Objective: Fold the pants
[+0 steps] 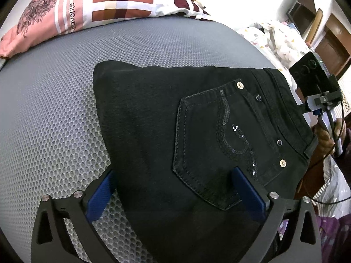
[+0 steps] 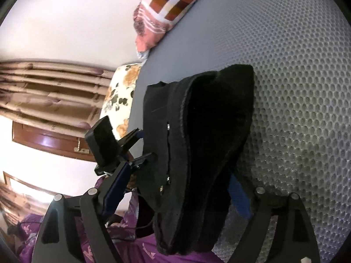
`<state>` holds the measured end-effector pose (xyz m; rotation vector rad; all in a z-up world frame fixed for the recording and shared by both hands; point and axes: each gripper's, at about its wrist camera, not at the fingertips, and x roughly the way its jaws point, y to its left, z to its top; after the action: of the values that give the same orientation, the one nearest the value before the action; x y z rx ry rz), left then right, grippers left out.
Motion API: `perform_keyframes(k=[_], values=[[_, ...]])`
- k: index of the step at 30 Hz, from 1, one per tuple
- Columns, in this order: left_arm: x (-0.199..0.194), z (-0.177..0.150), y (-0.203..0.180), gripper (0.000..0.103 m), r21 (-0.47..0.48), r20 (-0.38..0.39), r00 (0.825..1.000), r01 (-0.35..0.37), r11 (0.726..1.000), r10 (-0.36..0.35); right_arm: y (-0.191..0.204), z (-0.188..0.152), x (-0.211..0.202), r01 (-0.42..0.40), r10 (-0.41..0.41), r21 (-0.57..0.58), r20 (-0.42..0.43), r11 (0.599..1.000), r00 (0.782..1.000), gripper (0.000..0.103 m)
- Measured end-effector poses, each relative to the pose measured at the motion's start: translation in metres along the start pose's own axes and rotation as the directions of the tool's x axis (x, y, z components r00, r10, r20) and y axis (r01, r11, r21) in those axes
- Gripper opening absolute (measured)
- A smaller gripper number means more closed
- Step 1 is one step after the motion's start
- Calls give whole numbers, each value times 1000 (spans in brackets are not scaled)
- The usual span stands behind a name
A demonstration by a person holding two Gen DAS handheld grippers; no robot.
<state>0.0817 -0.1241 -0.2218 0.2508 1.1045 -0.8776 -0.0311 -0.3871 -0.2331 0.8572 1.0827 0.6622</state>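
Black pants (image 1: 166, 118) lie folded into a compact stack on a grey honeycomb mat (image 1: 54, 109), back pocket with sequins (image 1: 221, 144) facing up. My left gripper (image 1: 173, 188) is open, its blue pads (image 1: 101, 197) straddling the near edge of the stack. In the right wrist view the folded pants (image 2: 204, 153) show edge-on, several layers thick. My right gripper (image 2: 175, 188) is open, its fingers to either side of the waistband end. The right gripper also shows in the left wrist view (image 1: 316, 92) by the waistband.
A pink and white patterned pillow (image 1: 76, 13) lies at the mat's far edge. A floral pillow (image 2: 122, 96) sits past the mat's side. Printed white bedding (image 1: 278, 41), curtains (image 2: 50, 92) and purple clothing (image 2: 136, 247) are off the mat.
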Motion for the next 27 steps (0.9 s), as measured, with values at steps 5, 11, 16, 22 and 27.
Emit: perform_keyframes(k=[5, 11, 16, 22, 27], values=[[2, 0, -4, 101, 16, -9, 1000, -15, 1000, 15, -5, 6, -15, 197, -197, 2, -22, 980, 980, 73], [4, -1, -5, 102, 13, -2, 1000, -11, 1000, 11, -3, 4, 3, 103, -100, 16, -122, 995, 987, 96], [3, 0, -5, 102, 12, 9, 1000, -12, 1000, 12, 11, 3, 28, -31, 30, -2, -102, 1000, 994, 103], [1, 0, 0, 102, -25, 22, 1000, 20, 999, -19, -8, -9, 11, 4, -4, 3, 65, 1000, 998, 65], [-6, 2, 15, 97, -153, 71, 995, 77, 985, -67, -15, -13, 15, 102, -103, 11, 89, 995, 991, 37]])
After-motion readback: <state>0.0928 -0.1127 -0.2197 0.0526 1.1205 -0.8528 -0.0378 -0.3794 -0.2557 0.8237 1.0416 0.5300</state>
